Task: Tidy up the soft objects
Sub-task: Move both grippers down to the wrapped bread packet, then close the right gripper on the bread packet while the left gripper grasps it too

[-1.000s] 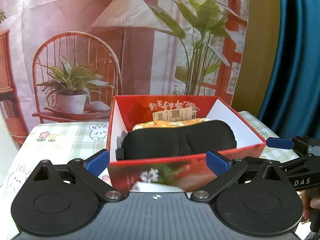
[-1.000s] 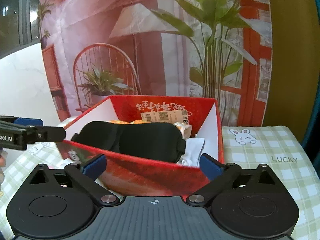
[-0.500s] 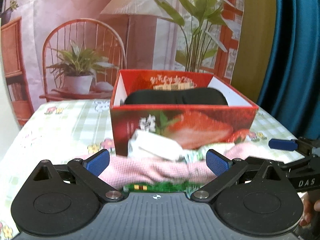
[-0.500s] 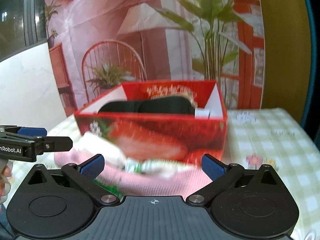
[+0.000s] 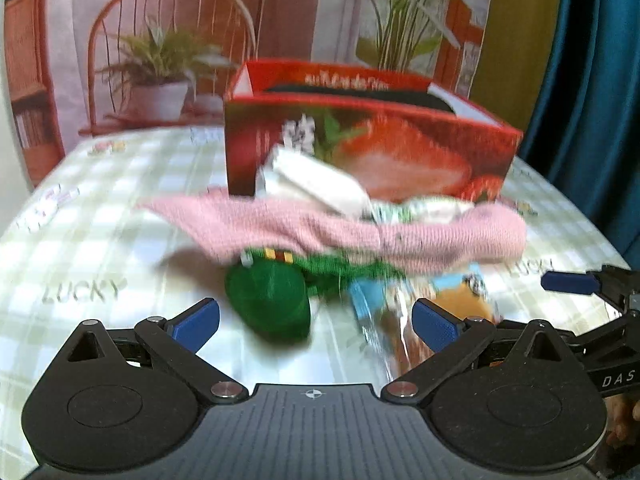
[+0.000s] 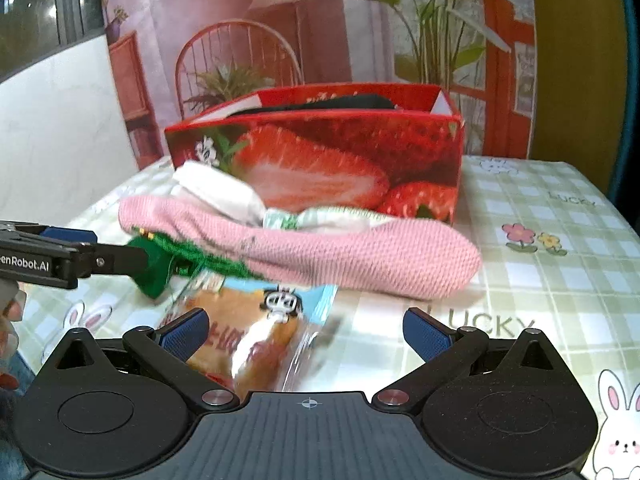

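One red strawberry box [image 6: 320, 160] on the checked worktop [image 6: 560, 280], a black soft item [image 6: 340, 102] inside; in front of it one pink knit cloth [image 6: 360, 256], one white packet [image 6: 216, 192], one green knit piece [image 5: 268, 304] and one clear-wrapped snack pack [image 6: 256, 332]. Left tongs [image 5: 316, 320] and right tongs [image 6: 304, 332] both sit low over the worktop, spread wide, holding nothing. Snack pack lies between the right fingers; green piece sits just ahead of the left gap, half under the pink cloth.

Checked tablecloth [image 6: 560, 264] (bunny print) under strawberry box [image 6: 360, 152], pink cloth [image 6: 360, 256], snack packet [image 6: 256, 320]
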